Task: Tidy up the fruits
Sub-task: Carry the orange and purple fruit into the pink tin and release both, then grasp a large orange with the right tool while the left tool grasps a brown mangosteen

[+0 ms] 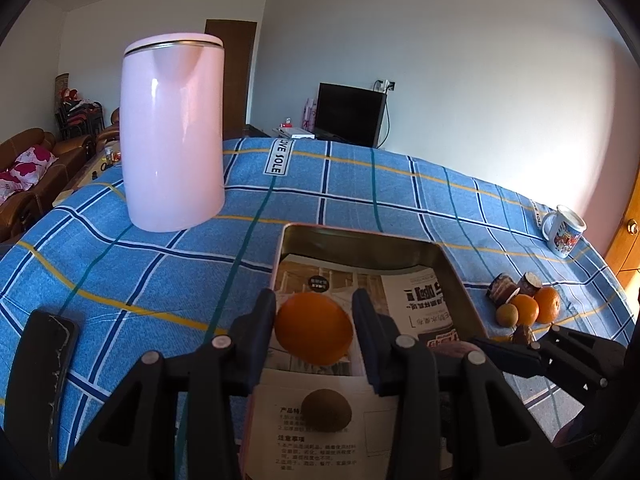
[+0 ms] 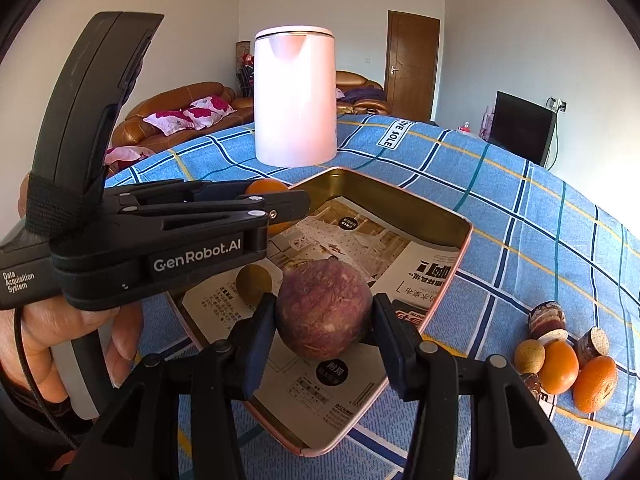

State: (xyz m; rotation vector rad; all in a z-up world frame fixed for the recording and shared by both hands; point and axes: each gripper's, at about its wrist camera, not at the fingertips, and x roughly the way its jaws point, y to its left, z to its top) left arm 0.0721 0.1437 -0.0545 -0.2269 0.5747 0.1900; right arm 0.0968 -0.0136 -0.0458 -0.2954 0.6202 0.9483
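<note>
Left gripper [image 1: 314, 330] clamped on an orange [image 1: 313, 328], both pads touching it, held over the near half of the tin tray [image 1: 448, 264]. Right gripper [image 2: 324, 316] clamped on a purple-brown round fruit [image 2: 323, 310], also above the tray, near its right edge.

Tray is a rectangular metal tin lined with printed paper [image 2: 360, 240], sitting on the blue plaid tablecloth [image 1: 160, 276]. One kiwi [image 1: 326, 410] already lies on the paper in the tray, just below my left fingers in the left wrist view.

Leftover pile sits on the cloth to the right of the tray, apart from it: two oranges [image 2: 576, 374], a small brownish fruit [image 2: 529, 356], and two cut purple chunks [image 2: 568, 332]. They're bunched together, touching.

Pink kettle [image 1: 174, 132] stands upright on the cloth beyond the tray. Mug [image 1: 564, 230] at the far right table edge. In the right wrist view I see the left gripper's body crossing over the tray's left side.
</note>
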